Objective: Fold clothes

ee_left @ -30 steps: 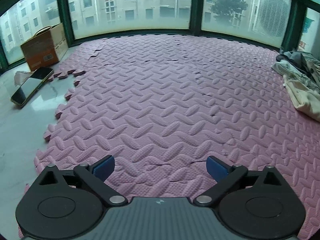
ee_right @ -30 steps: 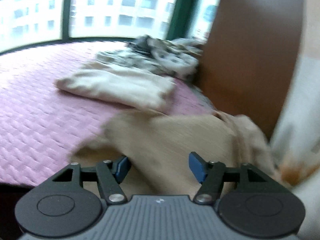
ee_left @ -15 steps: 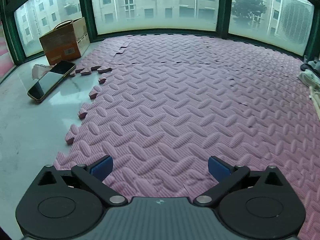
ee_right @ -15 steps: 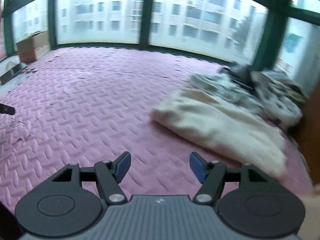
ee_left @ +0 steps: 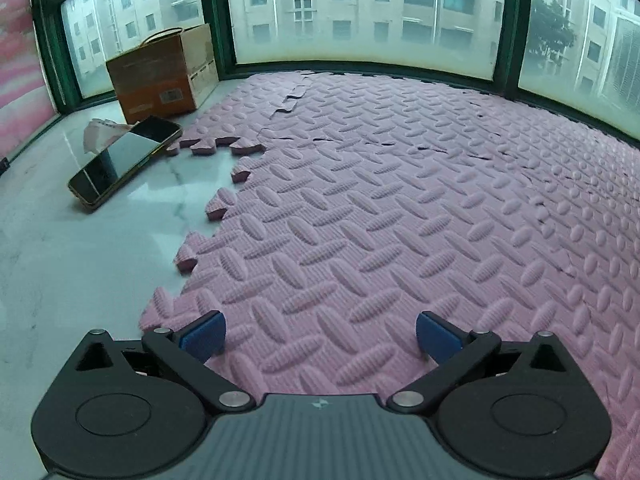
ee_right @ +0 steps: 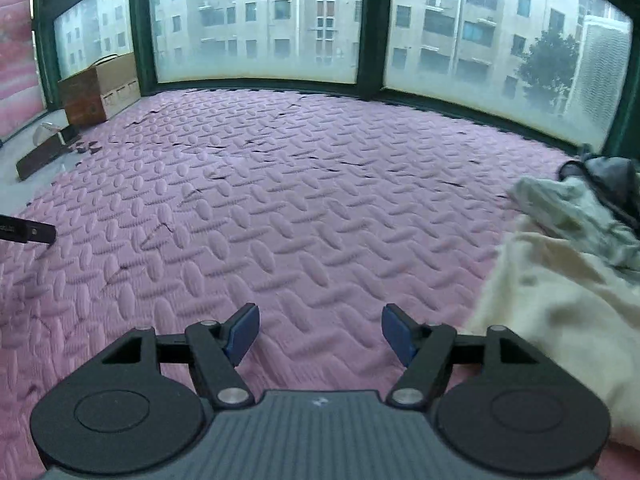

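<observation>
A cream garment (ee_right: 560, 312) lies on the pink foam mat (ee_right: 300, 200) at the right of the right wrist view, with a grey-green patterned garment (ee_right: 580, 208) and a dark one (ee_right: 612, 172) behind it. My right gripper (ee_right: 318, 330) is open and empty, low over the mat, just left of the cream garment. My left gripper (ee_left: 320, 336) is open and empty over the mat (ee_left: 400, 200) near its left edge. No clothes show in the left wrist view. The tip of the left gripper (ee_right: 28, 232) shows at the left edge of the right wrist view.
A phone (ee_left: 124, 160) and a crumpled paper (ee_left: 100, 134) lie on the marble floor (ee_left: 60, 260) left of the mat. A cardboard box (ee_left: 160, 76) stands by the window (ee_left: 360, 12). The box also shows in the right wrist view (ee_right: 96, 92).
Both grippers have swung left. The right one left the tan garment and the wooden panel behind and now faces the mat. The left view lost the clothes at its right.
</observation>
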### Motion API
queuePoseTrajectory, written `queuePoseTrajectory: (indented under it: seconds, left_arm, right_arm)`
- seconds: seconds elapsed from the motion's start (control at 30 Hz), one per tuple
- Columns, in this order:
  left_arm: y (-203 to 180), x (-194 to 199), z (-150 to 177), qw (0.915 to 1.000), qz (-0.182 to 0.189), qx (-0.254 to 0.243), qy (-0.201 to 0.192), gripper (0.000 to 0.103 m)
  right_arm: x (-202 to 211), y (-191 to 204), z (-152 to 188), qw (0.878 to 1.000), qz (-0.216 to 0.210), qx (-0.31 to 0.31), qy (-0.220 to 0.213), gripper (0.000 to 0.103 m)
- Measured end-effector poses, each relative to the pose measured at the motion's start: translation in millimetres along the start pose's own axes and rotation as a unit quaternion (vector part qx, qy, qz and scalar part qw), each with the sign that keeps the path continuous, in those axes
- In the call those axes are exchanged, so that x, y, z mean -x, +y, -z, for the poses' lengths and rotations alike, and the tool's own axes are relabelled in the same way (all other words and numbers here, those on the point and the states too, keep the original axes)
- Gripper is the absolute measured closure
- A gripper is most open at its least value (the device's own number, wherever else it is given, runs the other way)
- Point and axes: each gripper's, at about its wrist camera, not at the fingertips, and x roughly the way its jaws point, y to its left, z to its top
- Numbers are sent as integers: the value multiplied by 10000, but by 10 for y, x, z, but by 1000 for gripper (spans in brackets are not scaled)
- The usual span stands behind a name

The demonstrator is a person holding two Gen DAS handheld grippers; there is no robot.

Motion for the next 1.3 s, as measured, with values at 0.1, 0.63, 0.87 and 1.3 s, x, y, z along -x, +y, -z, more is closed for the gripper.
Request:
queuePoseTrajectory:
  seconds: [0.1, 0.63, 0.87, 1.3]
  left_arm:
    - [31, -70, -49, 9999, -126, 48, -108, 0]
    - [288, -324, -191, 9974, -335, 505, -398, 0]
    - [451, -401, -196, 9959, -69, 816, -378, 0]
    - [437, -406, -163, 9955, -102, 831, -439, 0]
  right_arm:
    - [-119, 50, -60, 10000, -21, -42, -37, 26]
    - [-485, 206, -272, 9996, 56, -247, -91, 0]
    - [-621, 294, -364, 9995, 132, -239, -161, 0]
    - [-627, 298, -362, 9995, 131, -229, -184, 0]
